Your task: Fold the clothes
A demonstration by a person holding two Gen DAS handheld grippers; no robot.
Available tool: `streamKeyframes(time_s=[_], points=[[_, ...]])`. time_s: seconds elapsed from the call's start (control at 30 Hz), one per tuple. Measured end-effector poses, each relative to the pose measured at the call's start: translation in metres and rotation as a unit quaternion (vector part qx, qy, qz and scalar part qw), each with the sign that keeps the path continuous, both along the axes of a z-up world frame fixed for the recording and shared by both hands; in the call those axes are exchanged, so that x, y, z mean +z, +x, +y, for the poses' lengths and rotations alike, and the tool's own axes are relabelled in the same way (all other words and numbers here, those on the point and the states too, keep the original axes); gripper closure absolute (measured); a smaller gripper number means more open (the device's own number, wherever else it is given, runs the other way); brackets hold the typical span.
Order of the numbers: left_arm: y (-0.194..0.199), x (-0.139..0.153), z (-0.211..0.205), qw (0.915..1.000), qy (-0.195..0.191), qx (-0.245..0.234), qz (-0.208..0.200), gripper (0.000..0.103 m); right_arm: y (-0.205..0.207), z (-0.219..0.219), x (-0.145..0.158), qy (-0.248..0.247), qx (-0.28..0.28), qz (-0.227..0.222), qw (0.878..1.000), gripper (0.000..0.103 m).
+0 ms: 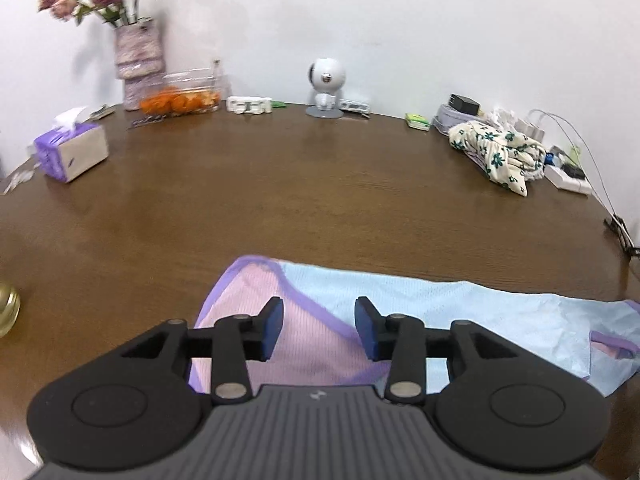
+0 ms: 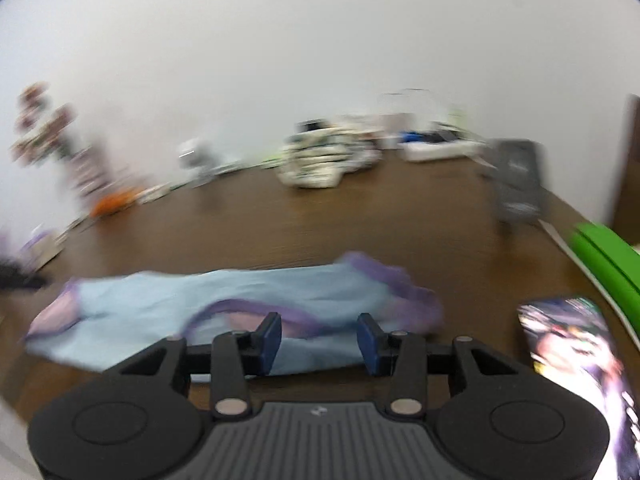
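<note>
Blue-and-pink top (image 1: pixel 420 312) lies flat on the counter (image 1: pixel 300 184), at 6 o'clock under both my tongs. Left tongs (image 1: pixel 319 328) and right tongs (image 2: pixel 319 338) part-open, gripping nothing. Looks mid-fold, between grasps. Next: pinch purple hem (image 2: pixel 400 288) at 1 o'clock, fold across.

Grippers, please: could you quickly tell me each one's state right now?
Left gripper: open, holding nothing, above the garment.
Right gripper: open, holding nothing.

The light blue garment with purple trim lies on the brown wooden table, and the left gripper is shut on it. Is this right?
Not quite. The left gripper is open, its blue pads apart above the light blue garment with purple trim, as the left wrist view shows. The garment does lie on the brown wooden table.
</note>
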State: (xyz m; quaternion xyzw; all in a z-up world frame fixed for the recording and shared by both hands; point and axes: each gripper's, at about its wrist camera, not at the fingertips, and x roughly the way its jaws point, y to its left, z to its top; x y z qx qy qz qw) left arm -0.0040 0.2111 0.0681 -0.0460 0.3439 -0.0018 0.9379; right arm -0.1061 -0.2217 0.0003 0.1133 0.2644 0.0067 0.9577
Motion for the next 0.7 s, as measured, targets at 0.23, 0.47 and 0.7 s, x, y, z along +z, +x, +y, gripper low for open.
streamKeyframes(time_s=[0.23,0.47,0.7], points=[[-0.018,-0.008,-0.003,0.9998,-0.012,0.01,0.008,0.062,0.027,-0.014,-0.011,0.026,-0.065,0.041,0.997,0.059],[-0.02,-0.019,-0.005,0.9998,0.0,0.002,0.02,0.062,0.056,-0.001,-0.019,0.015,-0.082,0.051,0.995,0.066],[-0.022,-0.039,-0.001,0.9993,-0.007,0.016,0.034,0.063,0.057,0.009,-0.019,-0.029,-0.051,0.047,0.997,0.095]])
